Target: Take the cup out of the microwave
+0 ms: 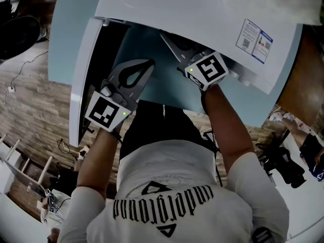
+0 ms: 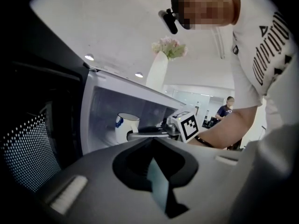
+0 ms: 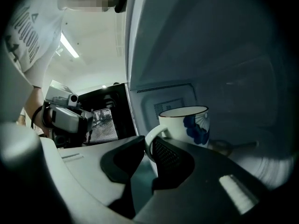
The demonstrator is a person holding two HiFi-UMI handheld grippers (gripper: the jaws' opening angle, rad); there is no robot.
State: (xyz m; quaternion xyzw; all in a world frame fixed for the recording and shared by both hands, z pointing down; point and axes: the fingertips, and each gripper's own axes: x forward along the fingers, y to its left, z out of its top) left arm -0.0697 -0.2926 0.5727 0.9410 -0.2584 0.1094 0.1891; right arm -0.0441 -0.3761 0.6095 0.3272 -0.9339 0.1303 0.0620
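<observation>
A white cup (image 3: 187, 125) with a blue flower print stands inside the white microwave (image 1: 202, 9), also visible as the cup (image 2: 125, 125) in the left gripper view. My right gripper (image 3: 149, 146) reaches into the cavity, its jaws shut on the cup's handle. From the head view the right gripper (image 1: 174, 47) disappears under the microwave's top. My left gripper (image 1: 149, 64) hovers outside the opening beside the open door (image 1: 83, 80), jaws shut with nothing between them. The left gripper (image 2: 152, 143) points toward the cavity.
The microwave stands on a teal table (image 1: 167, 85). Its door with dotted mesh (image 2: 28, 148) hangs open at the left. A white vase of flowers (image 2: 159, 69) stands on top. Wooden floor, cables and furniture surround the table; a person (image 2: 226, 108) is far behind.
</observation>
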